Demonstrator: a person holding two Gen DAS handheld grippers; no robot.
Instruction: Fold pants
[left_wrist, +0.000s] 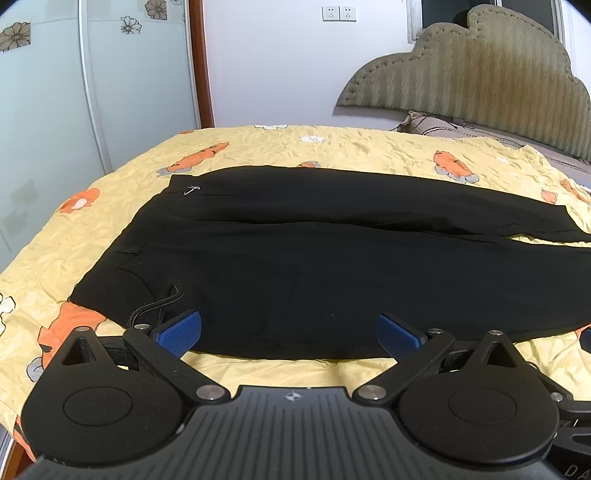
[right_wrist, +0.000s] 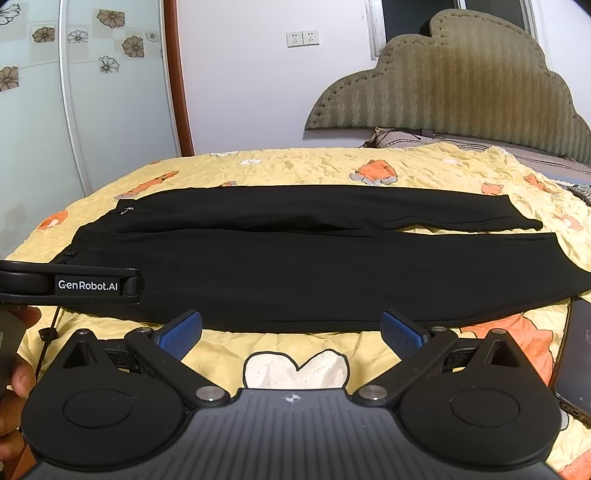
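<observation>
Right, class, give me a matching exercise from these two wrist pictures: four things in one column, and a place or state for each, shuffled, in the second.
Things
1. black pants
2. yellow carrot-print bedsheet
3. dark smartphone
4. white wall sockets

Places or states
A. lying at the right edge of the bed
B. on the wall behind the bed
C. spread flat, legs side by side
D. wrinkled, under the pants

Pairs: 1-C, 2-D, 3-A, 4-B
</observation>
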